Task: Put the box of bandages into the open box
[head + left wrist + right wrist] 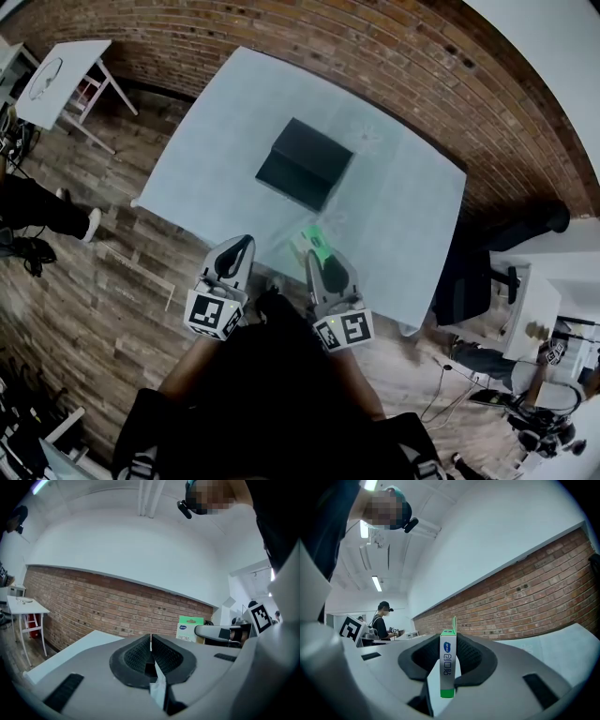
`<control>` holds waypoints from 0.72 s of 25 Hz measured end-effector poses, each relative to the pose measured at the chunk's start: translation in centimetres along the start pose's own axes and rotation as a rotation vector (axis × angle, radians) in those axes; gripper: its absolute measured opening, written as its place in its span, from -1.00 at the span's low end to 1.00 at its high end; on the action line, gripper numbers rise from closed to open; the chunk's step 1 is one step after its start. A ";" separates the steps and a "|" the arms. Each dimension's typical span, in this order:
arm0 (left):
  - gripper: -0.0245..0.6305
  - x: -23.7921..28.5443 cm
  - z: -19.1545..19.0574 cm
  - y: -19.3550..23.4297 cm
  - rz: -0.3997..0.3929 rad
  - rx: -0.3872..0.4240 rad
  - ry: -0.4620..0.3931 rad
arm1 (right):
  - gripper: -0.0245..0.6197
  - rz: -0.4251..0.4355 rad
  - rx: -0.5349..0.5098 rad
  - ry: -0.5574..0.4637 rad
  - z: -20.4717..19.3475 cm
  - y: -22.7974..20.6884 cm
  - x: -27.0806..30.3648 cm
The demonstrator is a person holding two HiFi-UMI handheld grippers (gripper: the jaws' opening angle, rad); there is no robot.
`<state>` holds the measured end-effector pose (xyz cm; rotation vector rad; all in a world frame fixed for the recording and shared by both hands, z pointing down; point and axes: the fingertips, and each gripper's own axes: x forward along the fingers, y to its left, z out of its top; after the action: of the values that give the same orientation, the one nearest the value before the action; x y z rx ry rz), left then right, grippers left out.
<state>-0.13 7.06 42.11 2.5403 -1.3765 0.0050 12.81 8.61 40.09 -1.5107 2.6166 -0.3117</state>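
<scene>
Head view: the box of bandages (pixel 317 244) is carried in the right gripper (pixel 322 259) over the near edge of the surface (pixel 412 216). The open box (pixel 305 164) is set well apart, toward the middle.
Right gripper view: the jaws are clenched on the flat faces of the box of bandages, which is held upright with one green flap raised.
Left gripper view: the jaws of the left gripper (pixel 151 644) are pressed together, and nothing is gripped.
Done: the pick-up is judged complete.
Left: the box of bandages is to be carried to the open box, lowered inside and released.
Surface: pale blue, occupied only by the dark open box.
Room: a brick wall (pixel 281 37) is seen behind the surface, a wood-plank floor (pixel 103 300) below, and a small white table (pixel 61 80) to one side.
</scene>
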 end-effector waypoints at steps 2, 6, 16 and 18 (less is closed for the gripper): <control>-0.81 1.2 0.0 0.0 0.008 0.001 -0.001 | -0.58 0.004 0.005 0.003 0.1 -1.3 0.5; -0.81 3.4 0.1 -0.5 0.027 -0.004 0.007 | -0.58 0.008 0.034 0.005 0.1 -3.9 1.3; -0.81 4.4 0.3 -0.6 0.055 0.025 0.017 | -0.58 0.026 0.047 0.012 -0.6 -5.3 2.3; -0.81 4.5 0.2 -0.3 0.048 0.030 0.027 | -0.58 0.028 0.044 0.016 -0.7 -4.9 2.5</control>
<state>2.59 3.51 42.40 2.5208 -1.4372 0.0689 15.59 4.11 41.92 -1.4628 2.6222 -0.3781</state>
